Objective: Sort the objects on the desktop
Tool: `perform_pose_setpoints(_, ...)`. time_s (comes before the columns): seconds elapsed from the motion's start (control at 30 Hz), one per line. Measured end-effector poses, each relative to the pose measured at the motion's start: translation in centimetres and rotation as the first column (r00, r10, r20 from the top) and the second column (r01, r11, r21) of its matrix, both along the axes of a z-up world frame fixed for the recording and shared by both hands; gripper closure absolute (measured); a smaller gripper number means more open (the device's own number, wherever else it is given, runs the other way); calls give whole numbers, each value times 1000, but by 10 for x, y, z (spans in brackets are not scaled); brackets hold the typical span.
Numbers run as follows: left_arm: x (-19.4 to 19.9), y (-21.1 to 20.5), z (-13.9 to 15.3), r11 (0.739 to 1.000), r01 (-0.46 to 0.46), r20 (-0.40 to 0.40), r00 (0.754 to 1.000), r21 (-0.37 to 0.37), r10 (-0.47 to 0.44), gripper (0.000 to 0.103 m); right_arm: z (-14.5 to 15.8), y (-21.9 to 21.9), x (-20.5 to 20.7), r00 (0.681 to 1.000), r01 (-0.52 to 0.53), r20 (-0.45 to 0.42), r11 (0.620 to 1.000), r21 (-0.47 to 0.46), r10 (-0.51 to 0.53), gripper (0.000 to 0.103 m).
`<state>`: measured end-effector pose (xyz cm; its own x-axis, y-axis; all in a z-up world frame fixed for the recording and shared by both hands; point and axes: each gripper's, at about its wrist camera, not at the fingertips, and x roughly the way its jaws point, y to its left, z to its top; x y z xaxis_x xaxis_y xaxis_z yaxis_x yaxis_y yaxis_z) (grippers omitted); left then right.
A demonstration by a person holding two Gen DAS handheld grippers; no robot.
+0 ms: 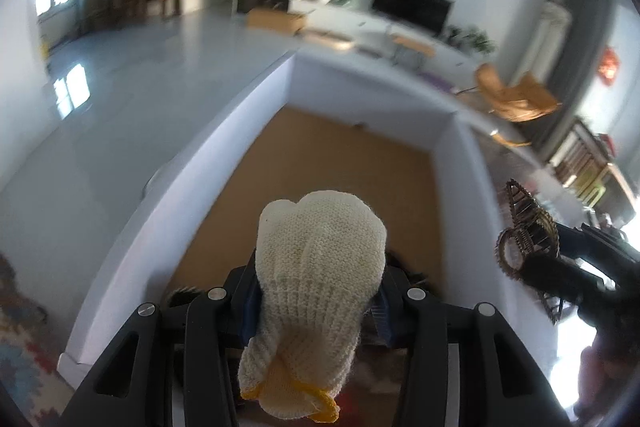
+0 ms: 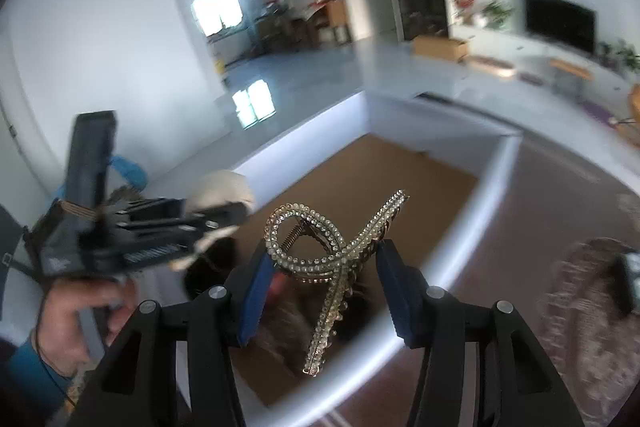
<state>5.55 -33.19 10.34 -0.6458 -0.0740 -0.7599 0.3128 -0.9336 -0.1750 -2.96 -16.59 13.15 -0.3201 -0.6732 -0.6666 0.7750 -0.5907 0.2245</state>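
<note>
left gripper (image 1: 318,311): pinching a cream knit glove (image 1: 316,283), yellow cuff nearest the camera
right gripper (image 2: 326,287): clamped on a rhinestone hair claw clip (image 2: 332,259)
box (image 1: 256,131): white walls, brown floor, right under both, dark stuff at near end

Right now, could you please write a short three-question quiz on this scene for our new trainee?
1. True or false: the left gripper holds a knitted glove.
2. What does the right gripper hold? A) hair claw clip B) spoon C) pen
3. What lies below both grippers?

Key: 1. True. 2. A, the beaded hair claw clip. 3. A white-walled box with a brown floor.
</note>
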Motion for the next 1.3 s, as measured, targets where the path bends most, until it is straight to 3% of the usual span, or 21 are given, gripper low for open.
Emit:
perform_pose_setpoints(0.07,0,-9,-11,1000,-23,53,998,-8,24,51,-16,-24,-1,999,-24,29,999,31,23,50)
perform_pose_setpoints(0.13,-2,-14,-20,998,-48,105,993,-30,51,33,-32,-42,-5,997,-37,71,998,58,33,49)
perform_pose_setpoints(0.17,-1,-16,-23,997,-69,115,991,-42,73,19,-42,-49,-8,995,-41,95,996,80,33,44)
perform_pose_setpoints(0.2,0,-17,-24,995,-83,110,990,-48,88,15,-47,-54,-10,993,-43,109,995,94,33,32)
perform_pose_setpoints(0.3,5,-16,-26,994,-99,70,992,-46,102,15,-47,-52,-5,995,-29,100,997,67,22,21)
perform_pose_setpoints(0.4,12,-13,-24,991,-118,29,992,-69,120,15,-30,-29,5,1000,-11,24,1000,29,10,13)
perform_pose_setpoints(0.53,25,7,-5,991,-117,-73,991,-59,112,15,-11,32,4,987,83,-140,996,15,-80,3)
perform_pose_setpoints(0.63,33,35,16,997,-70,-156,986,-29,64,15,-20,94,-4,959,202,-212,979,36,-190,0)
perform_pose_setpoints(0.73,34,79,42,999,42,-234,971,-17,-45,15,-56,169,-12,921,340,-242,932,122,-304,0)
perform_pose_setpoints(0.8,31,116,58,991,127,-270,954,-35,-132,10,-88,224,-17,890,437,-250,871,224,-382,0)
perform_pose_setpoints(0.87,27,156,73,975,215,-293,930,-52,-220,0,-112,278,-20,853,518,-235,806,285,-466,0)
perform_pose_setpoints(0.97,16,212,81,940,340,-295,894,-42,-337,0,-127,351,-18,784,621,-223,724,301,-580,0)
perform_pose_setpoints(1.03,-1,256,71,899,437,-247,871,-6,-425,0,-134,389,-25,737,673,-207,665,324,-644,0)
perform_pose_setpoints(1.13,-25,310,40,864,503,-161,853,2,-496,0,-142,435,-35,678,720,-180,596,356,-713,0)
perform_pose_setpoints(1.23,-46,349,-2,849,527,-67,846,-48,-529,0,-145,454,-44,642,747,-151,569,344,-752,0)
perform_pose_setpoints(1.3,-62,368,-31,846,525,6,850,-95,-527,0,-149,465,-42,638,751,-128,577,321,-759,0)
